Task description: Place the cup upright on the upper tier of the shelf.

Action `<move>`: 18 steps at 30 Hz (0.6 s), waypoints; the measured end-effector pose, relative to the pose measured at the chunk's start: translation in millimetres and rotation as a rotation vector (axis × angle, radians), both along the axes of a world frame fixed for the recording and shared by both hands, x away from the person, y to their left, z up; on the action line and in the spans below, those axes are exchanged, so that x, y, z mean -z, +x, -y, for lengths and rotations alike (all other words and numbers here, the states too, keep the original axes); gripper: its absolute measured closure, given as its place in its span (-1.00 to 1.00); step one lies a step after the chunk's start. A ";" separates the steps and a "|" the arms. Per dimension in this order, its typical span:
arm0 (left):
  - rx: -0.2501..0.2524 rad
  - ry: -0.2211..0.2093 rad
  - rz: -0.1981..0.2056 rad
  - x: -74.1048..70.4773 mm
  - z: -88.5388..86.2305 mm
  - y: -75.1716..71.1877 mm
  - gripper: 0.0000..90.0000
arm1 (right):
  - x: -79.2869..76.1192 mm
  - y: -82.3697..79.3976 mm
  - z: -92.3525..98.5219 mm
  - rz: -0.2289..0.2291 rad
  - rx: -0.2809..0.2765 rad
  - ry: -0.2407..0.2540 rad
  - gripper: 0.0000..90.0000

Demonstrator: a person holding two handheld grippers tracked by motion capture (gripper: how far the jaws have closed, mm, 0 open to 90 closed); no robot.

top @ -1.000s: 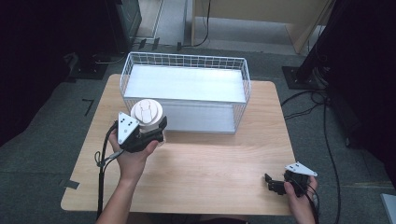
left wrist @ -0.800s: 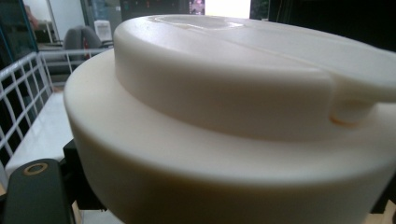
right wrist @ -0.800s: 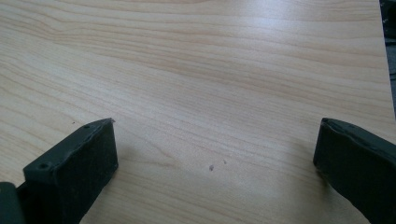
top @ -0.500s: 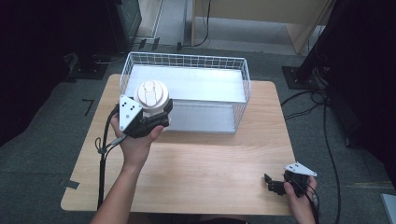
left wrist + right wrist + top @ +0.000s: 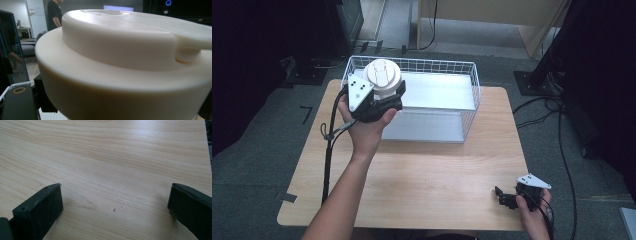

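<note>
My left gripper is shut on a cream round container with a lid. It holds the container in the air over the left end of the white wire basket. In the left gripper view the container is very close, with one black finger at the lower left. My right gripper rests low at the table's front right corner. In the right gripper view its jaws stand wide apart over bare wood, and the right gripper is open with nothing in it.
The wire basket stands at the back of the wooden table and has a white floor. A cable hangs from the left gripper along the forearm. Dark stands and cables lie on the floor around the table.
The left gripper has carried the container up and away from the person, from the table's left side to above the basket's left end. The right gripper has stayed put.
</note>
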State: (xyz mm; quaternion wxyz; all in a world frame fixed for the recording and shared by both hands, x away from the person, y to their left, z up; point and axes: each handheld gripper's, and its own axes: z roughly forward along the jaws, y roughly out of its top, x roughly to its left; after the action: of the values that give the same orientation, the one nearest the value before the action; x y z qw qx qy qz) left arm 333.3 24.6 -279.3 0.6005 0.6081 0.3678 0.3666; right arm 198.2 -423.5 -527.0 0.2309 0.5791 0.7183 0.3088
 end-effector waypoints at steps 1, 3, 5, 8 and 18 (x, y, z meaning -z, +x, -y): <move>0.001 0.004 0.006 -1.6 1.0 1.6 -0.75 | -0.1 0.0 0.0 0.000 -0.001 0.000 -1.00; -0.001 0.012 0.016 -4.9 3.4 5.5 -0.75 | -0.1 0.0 0.0 0.000 -0.001 0.000 -1.00; -0.001 0.016 0.019 -6.5 4.6 8.2 -0.75 | 0.0 0.0 0.0 0.001 -0.002 0.000 -1.00; -0.008 0.013 0.015 -9.9 8.3 23.6 -0.75 | 0.0 0.0 -0.1 0.001 -0.002 0.000 -1.00; -0.022 0.020 -0.004 -7.9 18.9 57.4 -0.75 | 0.0 -0.1 -0.3 0.001 -0.004 0.001 -1.00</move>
State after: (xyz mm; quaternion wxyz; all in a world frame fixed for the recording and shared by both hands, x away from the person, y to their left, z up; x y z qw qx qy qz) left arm 390.7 5.7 -271.4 0.5894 0.6107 0.3718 0.3760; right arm 198.2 -423.2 -527.0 0.2302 0.5775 0.7192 0.3100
